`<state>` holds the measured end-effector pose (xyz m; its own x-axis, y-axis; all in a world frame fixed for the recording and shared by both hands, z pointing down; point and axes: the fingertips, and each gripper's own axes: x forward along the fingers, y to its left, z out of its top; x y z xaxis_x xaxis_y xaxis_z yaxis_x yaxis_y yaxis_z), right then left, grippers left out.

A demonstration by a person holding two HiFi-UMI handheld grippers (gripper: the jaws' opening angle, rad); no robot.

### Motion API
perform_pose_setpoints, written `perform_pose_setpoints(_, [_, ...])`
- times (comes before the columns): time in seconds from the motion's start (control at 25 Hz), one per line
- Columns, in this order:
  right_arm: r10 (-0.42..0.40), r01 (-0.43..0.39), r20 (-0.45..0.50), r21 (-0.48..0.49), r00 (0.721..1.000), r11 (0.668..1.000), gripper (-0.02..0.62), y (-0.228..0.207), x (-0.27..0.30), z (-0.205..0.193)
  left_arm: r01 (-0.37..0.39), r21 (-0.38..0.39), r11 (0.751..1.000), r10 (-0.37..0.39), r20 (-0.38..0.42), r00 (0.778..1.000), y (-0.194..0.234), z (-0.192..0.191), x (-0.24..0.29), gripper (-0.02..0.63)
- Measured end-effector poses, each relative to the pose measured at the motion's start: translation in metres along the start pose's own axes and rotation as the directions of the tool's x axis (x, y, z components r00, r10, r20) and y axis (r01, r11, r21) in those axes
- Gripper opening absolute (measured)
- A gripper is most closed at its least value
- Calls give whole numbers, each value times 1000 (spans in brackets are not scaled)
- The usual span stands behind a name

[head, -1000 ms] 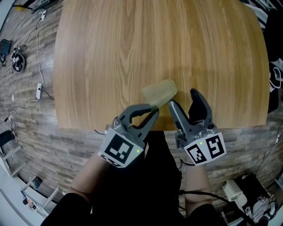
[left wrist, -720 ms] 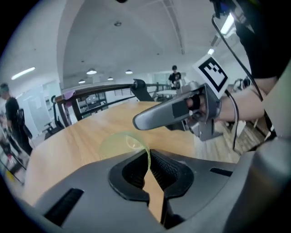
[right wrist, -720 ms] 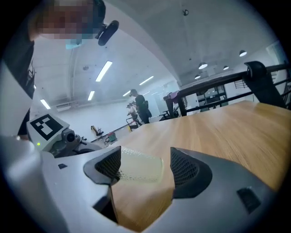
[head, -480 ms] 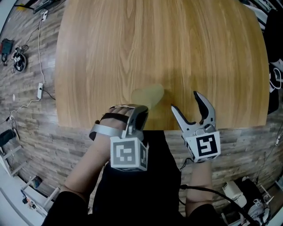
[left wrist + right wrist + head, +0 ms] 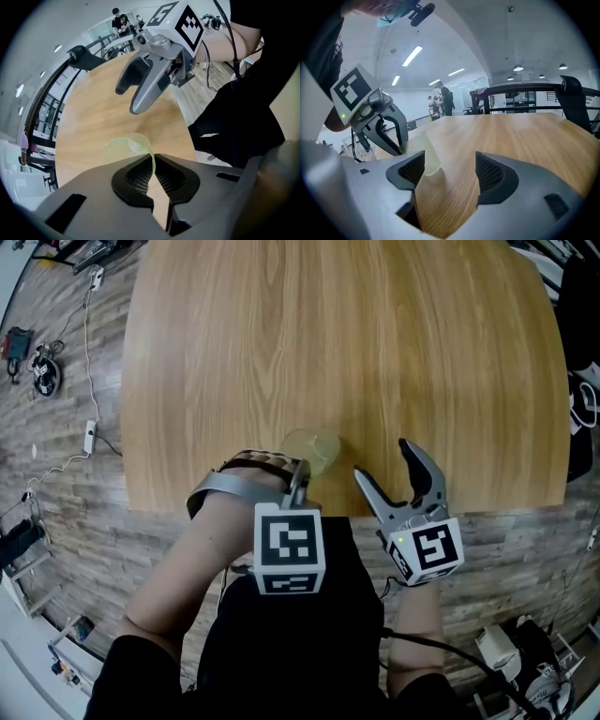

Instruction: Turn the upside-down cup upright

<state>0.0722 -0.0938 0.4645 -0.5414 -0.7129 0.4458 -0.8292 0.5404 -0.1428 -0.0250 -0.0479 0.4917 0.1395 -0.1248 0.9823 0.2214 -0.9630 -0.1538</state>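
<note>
**Worktop** [image 5: 356, 352]: broad, with rounded corners, in pale wood grain with a smooth matt finish. It stands on a floor [image 5: 66, 512] of grey-brown planks. The cup [image 5: 314, 446] is close to the worktop's near edge, roughly midway along it.

**Left hand** [image 5: 234, 495]: the forearm enters from the lower left in the head view. The wrist is bent so that the left gripper [image 5: 153, 161] points steeply down over the cup. A grey strap [image 5: 217, 493] crosses the hand. The gripper body is grey moulded plastic, and its black-and-white marker cube [image 5: 289, 547] faces up. Its fingers [image 5: 139, 177], which have dark mesh-textured pads, are pressed together on the cup's thin wall at the rim. The wall runs between the pads.

**Right gripper** [image 5: 382, 457]: it sits just to the right of the left one, pointing forward and only slightly down, low over the near edge. Its fingers are spread, with only bare worktop between the pads. The cup shows just beside its left finger and is not touched.

**Cup**: small and tapered, made of thin, smooth, translucent plastic in pale yellow-green. The mouth faces up. The left gripper view looks into the round rim, with the smaller base disc visible inside. It leans slightly. Whether the base rests on the worktop cannot be confirmed.
</note>
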Motion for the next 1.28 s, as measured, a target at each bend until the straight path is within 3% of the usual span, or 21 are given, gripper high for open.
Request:
perform_pose_setpoints(0.12, [9,-9,-16,3,1000,1000,318,-2,0,-3,32,49,998,-29,-68,997,3,-2,0,20])
perform_pose_setpoints(0.24, [7,-7,-26,14,1000,1000,318,-3,-5,-5,26,118,993,-9,-139,990,3,-2,1,20])
perform_pose_setpoints(0.36, [9,-8,-34,28,999,1000,318,1,-9,-6,28,134,991,-6,-162,987,0,-3,0,20])
perform_pose_setpoints(0.84, [42,-40,-50,35,998,999,318,16,-11,-8,-5,107,994,14,-86,996,1,8,-11,41])
perform_pose_setpoints(1.08, [49,-48,-55,36,997,998,318,16,-8,-11,7,92,996,-1,-71,997,-5,3,-8,112])
perform_pose_setpoints(1.28, [44,-43,-48,31,998,999,318,16,-11,-6,-46,28,999,44,46,998,1,11,-32,100])
